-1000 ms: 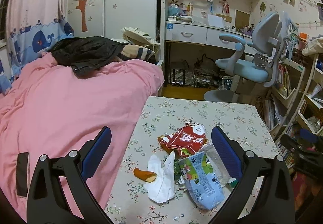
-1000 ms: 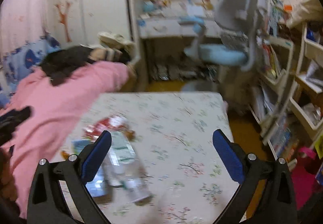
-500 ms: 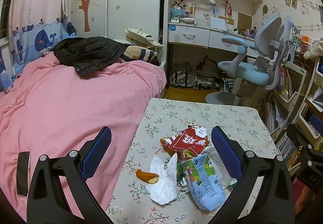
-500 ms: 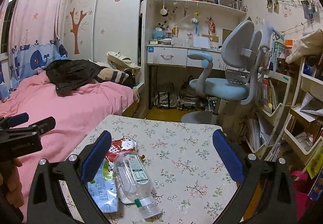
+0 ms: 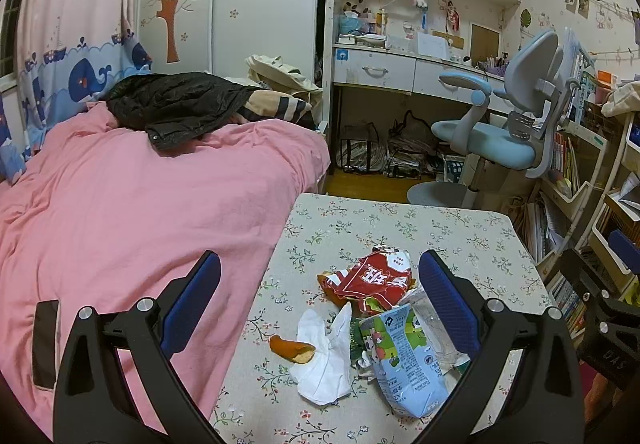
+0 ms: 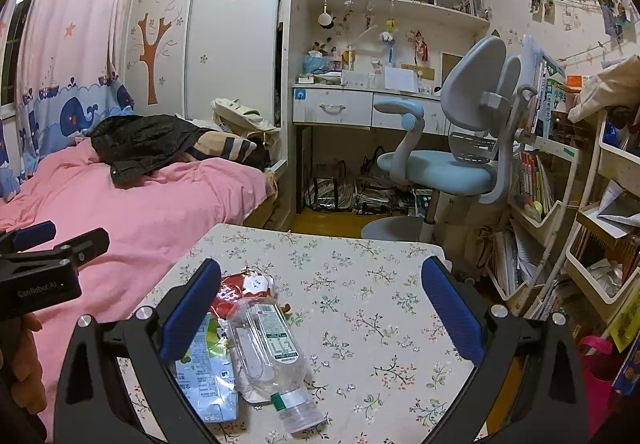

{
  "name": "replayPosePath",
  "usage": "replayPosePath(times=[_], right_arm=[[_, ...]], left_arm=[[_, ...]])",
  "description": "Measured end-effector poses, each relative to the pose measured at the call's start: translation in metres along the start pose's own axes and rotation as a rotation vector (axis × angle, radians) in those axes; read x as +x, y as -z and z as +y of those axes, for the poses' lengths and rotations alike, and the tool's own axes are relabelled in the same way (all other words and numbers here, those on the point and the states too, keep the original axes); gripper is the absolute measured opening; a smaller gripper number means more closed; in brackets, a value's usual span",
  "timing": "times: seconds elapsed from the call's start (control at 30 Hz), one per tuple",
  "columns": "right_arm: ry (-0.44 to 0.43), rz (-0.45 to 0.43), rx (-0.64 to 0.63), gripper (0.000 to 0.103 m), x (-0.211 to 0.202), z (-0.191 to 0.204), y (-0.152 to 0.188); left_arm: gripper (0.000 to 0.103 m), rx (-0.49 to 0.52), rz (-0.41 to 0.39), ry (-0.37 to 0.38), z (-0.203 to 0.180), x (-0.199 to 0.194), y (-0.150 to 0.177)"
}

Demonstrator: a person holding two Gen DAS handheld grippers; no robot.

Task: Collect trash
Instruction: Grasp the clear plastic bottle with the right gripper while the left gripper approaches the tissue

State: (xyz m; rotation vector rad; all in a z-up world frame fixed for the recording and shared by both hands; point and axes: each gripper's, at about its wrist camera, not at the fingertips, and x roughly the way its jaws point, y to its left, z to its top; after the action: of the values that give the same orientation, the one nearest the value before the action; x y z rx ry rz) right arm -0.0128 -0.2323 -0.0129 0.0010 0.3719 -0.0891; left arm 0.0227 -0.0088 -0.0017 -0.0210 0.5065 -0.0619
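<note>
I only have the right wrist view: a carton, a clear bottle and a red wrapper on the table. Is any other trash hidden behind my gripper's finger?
Observer: Yes. The left wrist view shows a crumpled white tissue lying just left of the carton.
Operator: Anything else beside it?
Observer: An orange food scrap lies on the table against the tissue's left edge.
Operator: Is the left gripper free to take them?
Observer: The left gripper is empty, its jaws wide apart, above the near left part of the table.
</note>
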Motion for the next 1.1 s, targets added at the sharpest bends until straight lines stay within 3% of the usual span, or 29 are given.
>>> replayPosePath(times=[0.43, 0.57, 0.8, 0.93, 1.1], right_arm=[[-0.012, 0.022, -0.007, 0.097, 0.004, 0.004, 0.003], [-0.043, 0.077, -0.019, 0.097, 0.013, 0.005, 0.007], [-0.105, 0.241, -0.003, 0.097, 0.039, -0.002, 0.023], [-0.129, 0.302, -0.014, 0.097, 0.048, -0.002, 0.033], [-0.138, 0.37, -0.022, 0.097, 0.06, -0.004, 0.042]], left_arm=[[0.096, 0.0, 0.001, 0.0, 0.0, 0.0, 0.0], [0.096, 0.016, 0.01, -0.036, 0.009, 0.004, -0.003], [0.096, -0.065, 0.165, -0.117, 0.058, 0.034, 0.001], [0.093, -0.029, 0.211, -0.094, 0.057, 0.048, 0.01], [0.081, 0.067, 0.312, -0.109, 0.048, 0.084, 0.029]])
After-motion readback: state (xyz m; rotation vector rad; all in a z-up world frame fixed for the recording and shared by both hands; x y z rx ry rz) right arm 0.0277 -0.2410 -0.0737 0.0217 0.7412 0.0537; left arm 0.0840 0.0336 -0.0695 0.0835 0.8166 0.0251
